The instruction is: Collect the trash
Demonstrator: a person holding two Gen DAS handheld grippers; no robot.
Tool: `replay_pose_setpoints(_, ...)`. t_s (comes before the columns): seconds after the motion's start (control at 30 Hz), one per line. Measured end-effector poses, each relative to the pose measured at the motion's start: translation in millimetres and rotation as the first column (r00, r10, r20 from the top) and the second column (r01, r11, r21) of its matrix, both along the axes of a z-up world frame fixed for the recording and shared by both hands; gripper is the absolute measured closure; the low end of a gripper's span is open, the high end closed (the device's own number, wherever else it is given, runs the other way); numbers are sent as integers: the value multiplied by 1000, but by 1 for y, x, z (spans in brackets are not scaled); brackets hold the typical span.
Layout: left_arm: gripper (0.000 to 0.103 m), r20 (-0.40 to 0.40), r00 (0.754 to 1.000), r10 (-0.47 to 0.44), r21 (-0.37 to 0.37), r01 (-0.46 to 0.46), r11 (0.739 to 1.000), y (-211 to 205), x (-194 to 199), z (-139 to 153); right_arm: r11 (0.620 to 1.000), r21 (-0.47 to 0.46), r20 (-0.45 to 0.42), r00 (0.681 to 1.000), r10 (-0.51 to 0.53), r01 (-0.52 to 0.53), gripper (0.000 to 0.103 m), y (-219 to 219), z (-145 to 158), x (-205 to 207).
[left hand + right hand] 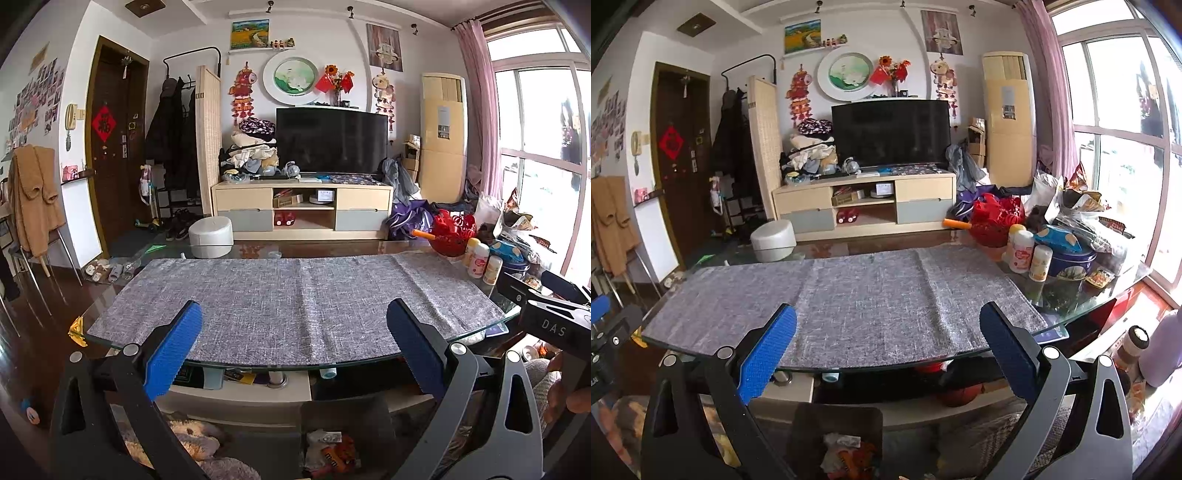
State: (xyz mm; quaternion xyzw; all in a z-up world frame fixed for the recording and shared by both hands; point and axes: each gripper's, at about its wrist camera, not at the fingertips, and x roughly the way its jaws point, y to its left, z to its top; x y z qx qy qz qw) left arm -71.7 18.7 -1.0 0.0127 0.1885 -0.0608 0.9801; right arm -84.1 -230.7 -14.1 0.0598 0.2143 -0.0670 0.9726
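Both grippers hover at the near edge of a glass table [258,363] covered by a grey woven mat [295,299]. My left gripper [295,314] is open and empty, blue pads spread wide. My right gripper [888,317] is open and empty too. Below the table edge a dark bin [836,421] on the floor holds crumpled wrappers and paper [846,454]; it also shows in the left wrist view [332,448]. The mat itself carries no loose trash that I can see.
At the table's right end stand a red basket [995,221], white bottles [1021,249], a blue tin [1071,258] and snack bags [1082,210]. The right gripper's black body [550,317] shows in the left view. A white stool [211,236] and TV cabinet [303,210] lie beyond.
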Motion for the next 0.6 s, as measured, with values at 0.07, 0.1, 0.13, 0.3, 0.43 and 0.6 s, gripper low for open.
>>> replay_pose_setpoints(0.07,8,-1,1000,1,1,-1,1000,0,0,0,1000,0,0,1000,-1,1,3,1,1,0)
replay_pose_setpoints(0.1,8,-1,1000,1,0,-1,1000,0,0,0,1000,1,0,1000,-1,1,3,1,1,0)
replay_pose_setpoints(0.13,8,0,1000,2,1,-2,1000,0,0,0,1000,1,1,1000,-2,2,3,1,0,0)
replay_pose_setpoints(0.3,8,0,1000,-5,4,5,1000,-2,0,0,1000,-3,-3,1000,-9,9,3,1,-1,0)
replay_pose_setpoints(0.43,8,2,1000,-1,41,1,999,-2,1,2,1000,-7,-9,1000,-15,15,3,4,-2,0)
replay_pose_setpoints(0.6,8,-9,1000,-18,21,18,1000,2,4,1,1000,-8,-11,1000,-17,16,3,4,-3,0)
